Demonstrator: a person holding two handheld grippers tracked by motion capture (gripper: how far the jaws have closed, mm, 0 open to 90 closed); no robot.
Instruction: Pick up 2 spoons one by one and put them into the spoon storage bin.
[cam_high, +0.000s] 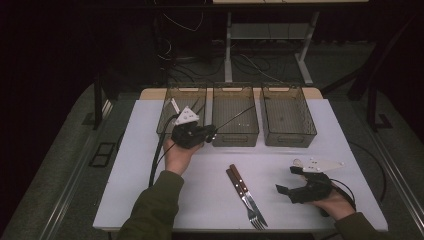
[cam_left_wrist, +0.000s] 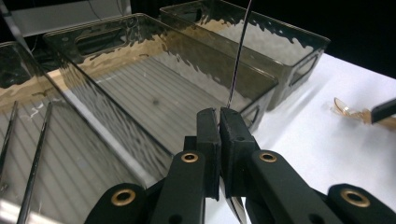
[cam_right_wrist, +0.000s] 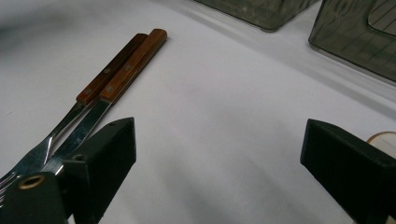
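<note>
Left gripper (cam_left_wrist: 219, 112) is carrying a knife (cam_left_wrist: 239, 51) over the middle bin (cam_high: 235, 117).

Its jaws are pinching the thin blade edge-on, near the bin's front wall. Slim utensils are already lying in the left bin (cam_high: 170, 112). Two wooden-handled forks (cam_high: 245, 192) are waiting on the table (cam_high: 140, 165); the right gripper (cam_high: 289, 180) is resting beside them, jaws spread and empty. Sorting looks partly done.

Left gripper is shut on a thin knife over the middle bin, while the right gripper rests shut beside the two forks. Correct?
Not quite: the right gripper is open, its jaws wide apart in the right gripper view. The left gripper is indeed shut on the knife over the middle bin, beside the forks.
</note>
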